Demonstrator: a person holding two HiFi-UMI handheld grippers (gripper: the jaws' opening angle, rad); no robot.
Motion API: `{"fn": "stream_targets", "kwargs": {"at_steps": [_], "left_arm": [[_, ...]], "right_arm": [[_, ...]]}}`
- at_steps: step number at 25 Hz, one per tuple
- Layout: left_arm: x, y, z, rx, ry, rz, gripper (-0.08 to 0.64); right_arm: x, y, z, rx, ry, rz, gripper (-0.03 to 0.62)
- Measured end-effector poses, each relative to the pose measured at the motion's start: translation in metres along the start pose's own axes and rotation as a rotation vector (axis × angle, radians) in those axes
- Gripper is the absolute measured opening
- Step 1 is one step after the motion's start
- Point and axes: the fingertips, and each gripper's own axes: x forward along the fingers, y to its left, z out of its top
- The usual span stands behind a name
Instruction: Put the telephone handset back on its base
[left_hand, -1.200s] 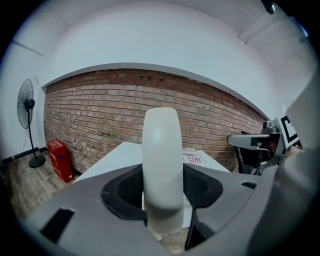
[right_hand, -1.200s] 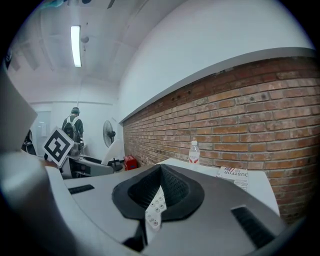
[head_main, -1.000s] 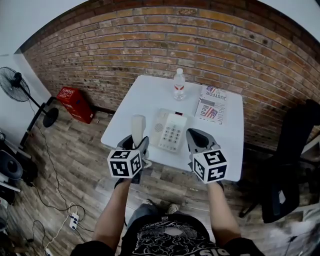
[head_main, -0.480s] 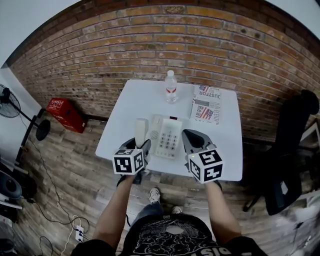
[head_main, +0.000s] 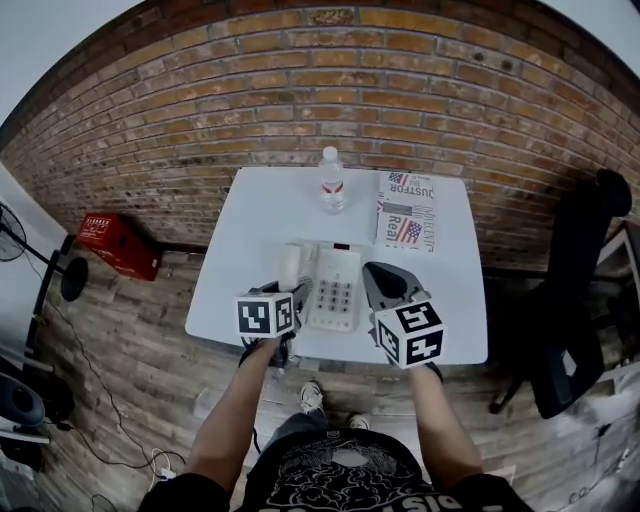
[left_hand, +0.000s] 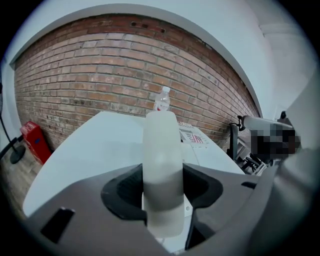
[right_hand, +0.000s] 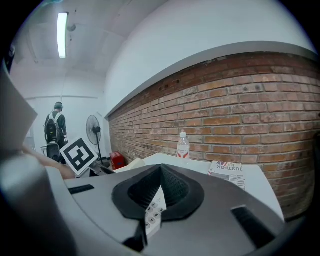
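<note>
While gripping handset (left_hand: 161, 150), left hand-held gripper (head_main: 289, 294) points forward.

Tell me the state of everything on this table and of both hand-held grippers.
Handset: off its base, held upright.
Telephone base: cradle empty.
Left hand-held gripper: shut on the handset.
Right hand-held gripper: shut, empty.
Water bottle: upright, capped.
Newspaper: folded, lying flat.

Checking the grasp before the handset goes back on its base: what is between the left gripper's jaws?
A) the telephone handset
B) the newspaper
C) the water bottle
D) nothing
A: in the left gripper view, the left gripper has its jaws closed on the white telephone handset, which stands up between them, while the water bottle stands far back on the table.
</note>
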Motion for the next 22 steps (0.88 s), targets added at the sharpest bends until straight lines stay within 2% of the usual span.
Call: {"fn": "stream_targets", "kwargs": {"at_steps": [12,22], "left_arm": [[0.036,0.007,0.002,-0.038,0.151,-0.03,0.215],[0.057,0.009,-0.003,-0.037,0.239,-0.004,0.216]], "right_arm": [[0.018,-0.001,-0.004,0.011,0.015,-0.021,0.002],[0.021,-0.006,-0.009,0.012,0.025,-0.038,0.002]]}}
